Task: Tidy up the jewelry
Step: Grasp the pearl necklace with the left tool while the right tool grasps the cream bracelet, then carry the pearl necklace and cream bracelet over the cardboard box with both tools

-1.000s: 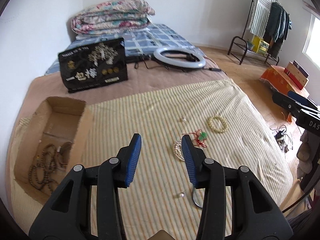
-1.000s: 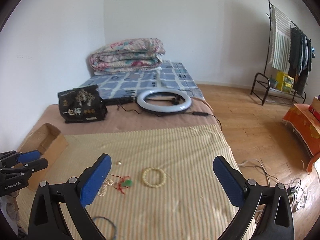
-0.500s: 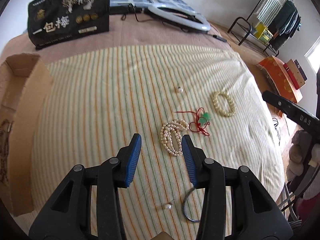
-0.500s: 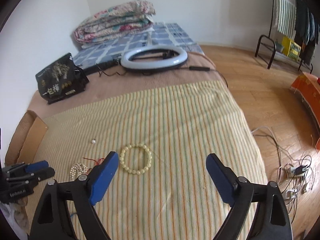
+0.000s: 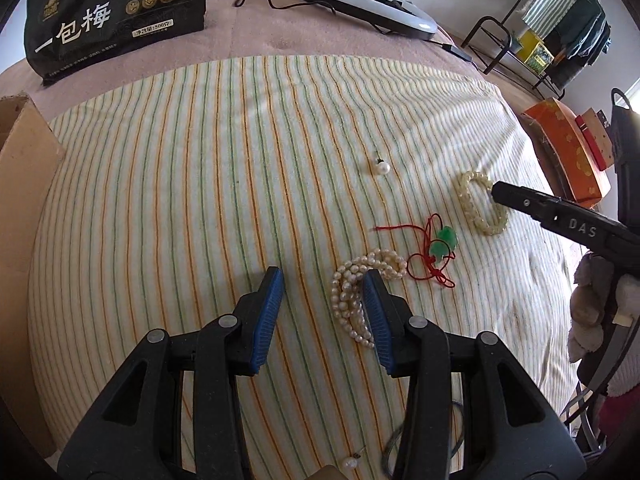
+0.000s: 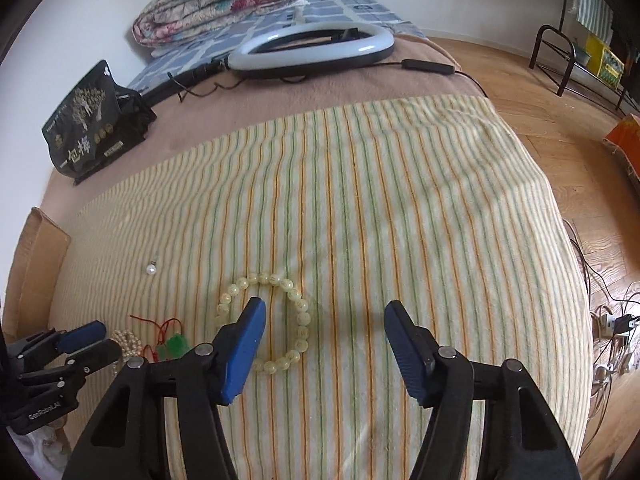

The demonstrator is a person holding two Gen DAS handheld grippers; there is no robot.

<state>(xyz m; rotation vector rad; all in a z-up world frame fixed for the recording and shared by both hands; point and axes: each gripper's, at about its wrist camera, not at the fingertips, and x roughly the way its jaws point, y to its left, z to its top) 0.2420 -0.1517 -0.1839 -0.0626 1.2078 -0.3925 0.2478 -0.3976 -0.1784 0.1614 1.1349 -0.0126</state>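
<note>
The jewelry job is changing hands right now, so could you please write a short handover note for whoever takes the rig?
Left gripper: open, empty, low over the pearl strand.
Right gripper: open, empty, one finger over the pale bead bracelet.
On the striped cloth: green pendant on red cord, loose pearl, a second pearl near the bottom edge.
Cardboard box: at the cloth's left edge; contents not visible.
Left: all of these pieces, none grasped yet.
</note>
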